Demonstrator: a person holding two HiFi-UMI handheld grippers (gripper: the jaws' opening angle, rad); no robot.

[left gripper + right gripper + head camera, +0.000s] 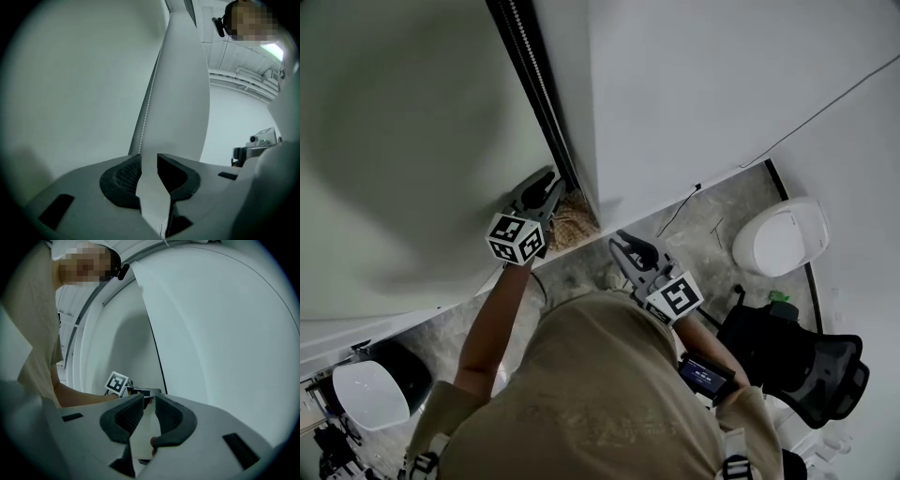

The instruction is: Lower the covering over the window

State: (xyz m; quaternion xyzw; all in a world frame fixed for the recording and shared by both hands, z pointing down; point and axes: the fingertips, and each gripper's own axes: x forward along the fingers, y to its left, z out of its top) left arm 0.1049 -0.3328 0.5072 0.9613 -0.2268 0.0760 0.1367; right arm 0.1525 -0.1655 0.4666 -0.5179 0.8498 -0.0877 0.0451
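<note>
The pale window covering (403,141) fills the left of the head view, a soft shadow across it. Along its right edge runs a black frame (539,117) with a white bead chain (530,56) hanging down it. Right of the frame stands a white wall (694,94), and below it lies a mottled grey floor (712,216). A white rounded object (366,394) sits at the floor's lower left edge. A white domed unit (783,236) and a black office chair (806,361) stand near its right edge. A tan woven-looking thing (572,225) lies at the foot of the frame. The person's bare left forearm reaches up to the left gripper (549,184), which points at the frame's lower end, roughly level. Its jaws stand apart with a clear gap. In the left gripper view the chain (149,101) comes down to the tip of the left pad, but the pads do not press on it. The right gripper (626,246) is held lower, near the wall's corner, and points towards it. Its jaws are slightly parted, with nothing gripped between them.
</note>
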